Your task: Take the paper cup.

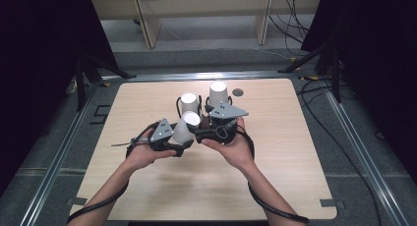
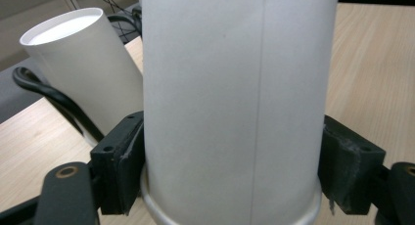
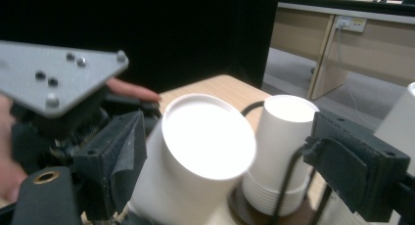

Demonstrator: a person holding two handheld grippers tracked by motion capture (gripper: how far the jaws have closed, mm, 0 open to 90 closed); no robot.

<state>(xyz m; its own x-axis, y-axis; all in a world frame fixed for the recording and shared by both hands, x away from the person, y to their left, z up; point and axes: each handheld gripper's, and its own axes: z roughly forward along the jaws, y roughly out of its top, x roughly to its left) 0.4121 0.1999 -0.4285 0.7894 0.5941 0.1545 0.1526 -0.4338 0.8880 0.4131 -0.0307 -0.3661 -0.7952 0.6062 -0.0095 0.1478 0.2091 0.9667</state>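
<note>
White paper cup [image 2: 235, 112], upside down, plain-walled.

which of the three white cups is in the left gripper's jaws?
The tilted cup nearest the person, clamped in the left gripper. The other two cups stand upside down on the table behind it.

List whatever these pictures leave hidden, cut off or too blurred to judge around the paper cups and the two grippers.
- Held cup: its far end is cut off by the top edge of the left gripper view.
- Same cup's near end, right gripper view: blurred.
- Cup stack: its base is hidden behind a black cable, right gripper view.
- Right gripper: jaws hidden under its grey plate, high view.
- Back cup: its foot is hidden by that gripper.
</note>
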